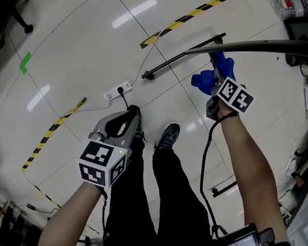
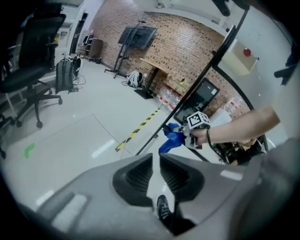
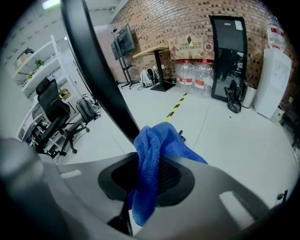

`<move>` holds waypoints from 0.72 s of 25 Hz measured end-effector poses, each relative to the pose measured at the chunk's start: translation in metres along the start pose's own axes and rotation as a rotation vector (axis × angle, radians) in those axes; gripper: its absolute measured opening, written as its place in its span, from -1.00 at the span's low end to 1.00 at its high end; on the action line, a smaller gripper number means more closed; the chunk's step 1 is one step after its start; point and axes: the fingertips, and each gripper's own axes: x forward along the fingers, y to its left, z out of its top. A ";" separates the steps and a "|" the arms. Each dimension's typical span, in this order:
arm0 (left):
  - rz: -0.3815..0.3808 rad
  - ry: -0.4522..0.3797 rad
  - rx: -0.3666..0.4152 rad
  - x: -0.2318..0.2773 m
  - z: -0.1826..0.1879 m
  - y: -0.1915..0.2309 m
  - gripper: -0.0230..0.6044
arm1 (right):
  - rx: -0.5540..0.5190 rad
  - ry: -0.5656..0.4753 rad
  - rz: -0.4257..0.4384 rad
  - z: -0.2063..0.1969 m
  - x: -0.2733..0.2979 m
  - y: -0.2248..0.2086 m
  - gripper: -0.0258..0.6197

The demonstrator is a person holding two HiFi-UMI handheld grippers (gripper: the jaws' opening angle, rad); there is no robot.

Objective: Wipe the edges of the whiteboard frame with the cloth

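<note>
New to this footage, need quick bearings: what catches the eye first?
A bright blue cloth, clamped in the right gripper, meets the dark whiteboard frame at the head view's upper right. The left gripper hangs shut and empty, lower left, over a floor with yellow-black tape.

Bright, even light from ceiling lamps. Glossy floor point(image 1: 87, 29) shows long white glare streaks in the head view. Shadows faint and soft. Strong fisheye bowing in all three views, with black vignette at the corners of both gripper views. Left tongs point(image 2: 156, 158) and right tongs point(image 3: 147, 159) sit close up and a bit soft. Cloth point(image 3: 152, 140) weave sharp. Far background slightly hazy.
</note>
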 end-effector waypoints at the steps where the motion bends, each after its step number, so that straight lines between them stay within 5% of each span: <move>1: 0.002 0.000 0.007 0.000 0.001 0.002 -0.78 | -0.011 0.011 -0.002 0.001 0.004 0.004 -0.67; 9: 0.011 -0.008 0.023 0.004 0.014 0.011 -0.78 | -0.117 0.108 0.053 0.000 0.030 0.047 -0.68; 13: 0.000 0.010 0.052 0.018 0.015 0.013 -0.78 | -0.065 0.166 0.300 -0.013 0.015 0.110 -0.68; 15: 0.013 -0.026 0.136 0.026 0.027 0.013 -0.78 | -0.022 0.171 0.472 -0.012 -0.004 0.155 -0.68; 18: 0.019 -0.057 0.415 0.043 0.041 0.000 -0.53 | 0.008 0.177 0.647 -0.008 -0.042 0.198 -0.68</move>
